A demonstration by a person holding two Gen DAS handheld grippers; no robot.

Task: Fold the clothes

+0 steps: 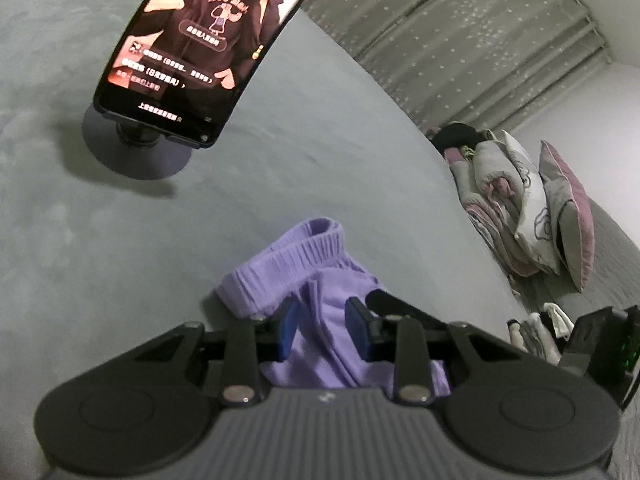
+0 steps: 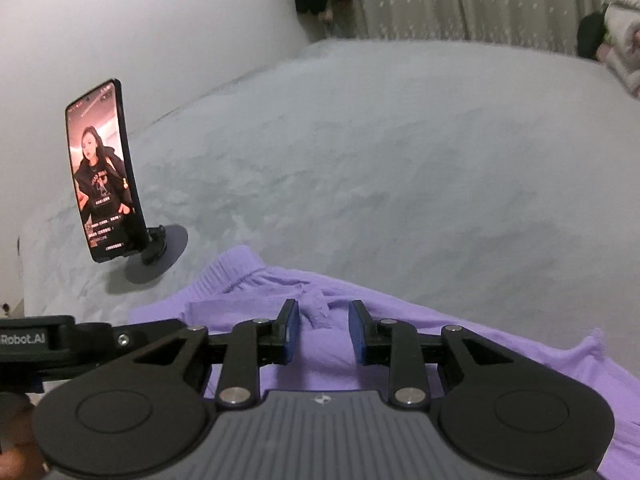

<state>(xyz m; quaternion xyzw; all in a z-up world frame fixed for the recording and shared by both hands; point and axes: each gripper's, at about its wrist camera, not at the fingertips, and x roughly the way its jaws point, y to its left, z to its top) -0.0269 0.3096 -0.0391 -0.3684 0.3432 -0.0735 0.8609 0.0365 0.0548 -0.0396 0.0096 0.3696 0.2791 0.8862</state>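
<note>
Both my left gripper [image 1: 322, 330] and right gripper [image 2: 324, 332] hover spread and empty over the rumpled purple shorts [image 2: 360, 320] on the grey bed [image 2: 400, 160], phone [image 2: 102, 176] at ten o'clock; I judge flattening comes before any fold.

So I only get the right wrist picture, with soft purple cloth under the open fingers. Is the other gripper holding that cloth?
Observer: No. The left gripper is open; a ridge of the purple ribbed-waist garment lies between its blue pads.
Operator: What's off to that gripper's right?
Observer: A heap of folded grey and pink bedding sits on the grey bed cover, with two pillows propped against it.
Operator: Anything nearer?
Observer: Some small pale items below that heap, too blurred to name.
</note>
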